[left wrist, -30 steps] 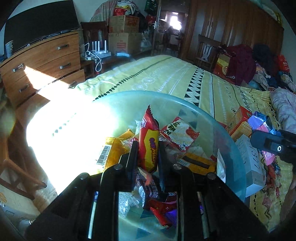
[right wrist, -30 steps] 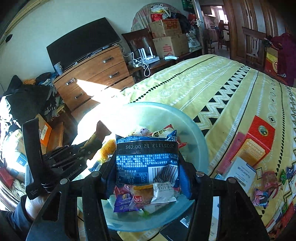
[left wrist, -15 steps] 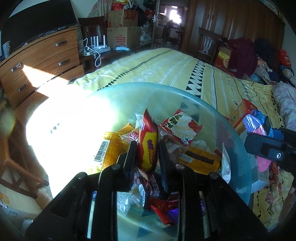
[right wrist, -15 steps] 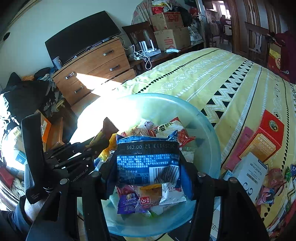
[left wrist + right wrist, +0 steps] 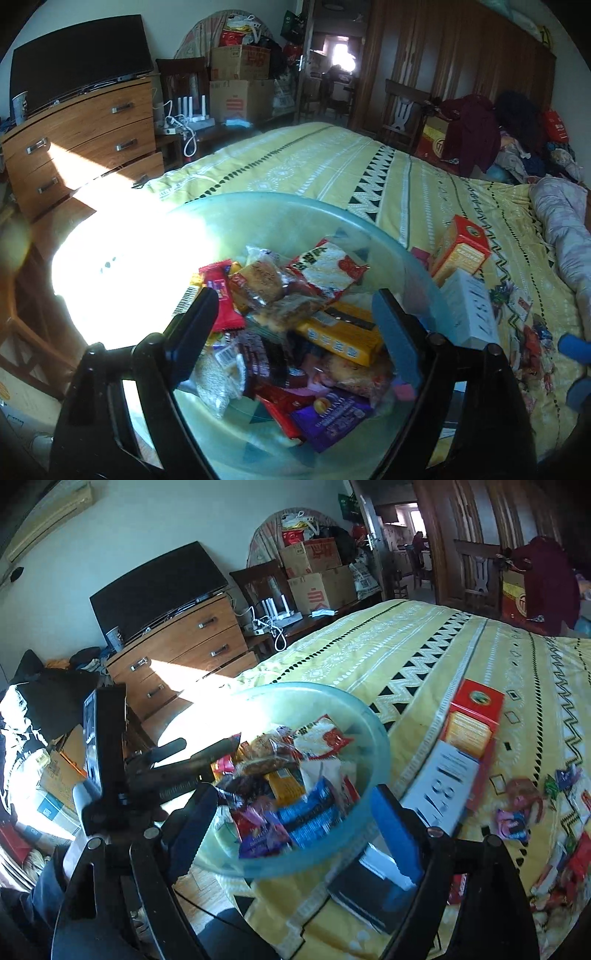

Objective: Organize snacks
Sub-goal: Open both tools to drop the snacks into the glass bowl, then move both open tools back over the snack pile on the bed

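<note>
A translucent blue-green bowl (image 5: 373, 229) sits at the bed's near corner, full of snack packets; it also shows in the right wrist view (image 5: 376, 734). My left gripper (image 5: 295, 328) is open and empty just above the pile. A red packet (image 5: 221, 299) lies by its left finger. My right gripper (image 5: 288, 819) is open and empty over the bowl's near rim. A blue packet (image 5: 314, 816) lies in the bowl among the other snacks. The left gripper shows in the right wrist view (image 5: 218, 757), reaching over the bowl from the left.
A red-and-orange box (image 5: 476, 716) and a white box (image 5: 443, 786) lie on the yellow bedspread right of the bowl. Loose snack packets (image 5: 517, 819) are scattered further right. A wooden dresser (image 5: 177, 657) stands beyond the bed. Dark flat items (image 5: 369, 890) lie under the bowl's near side.
Both grippers have opened. The left one let go of the red packet and the right one let go of the blue packet; both packets now lie in the bowl.
</note>
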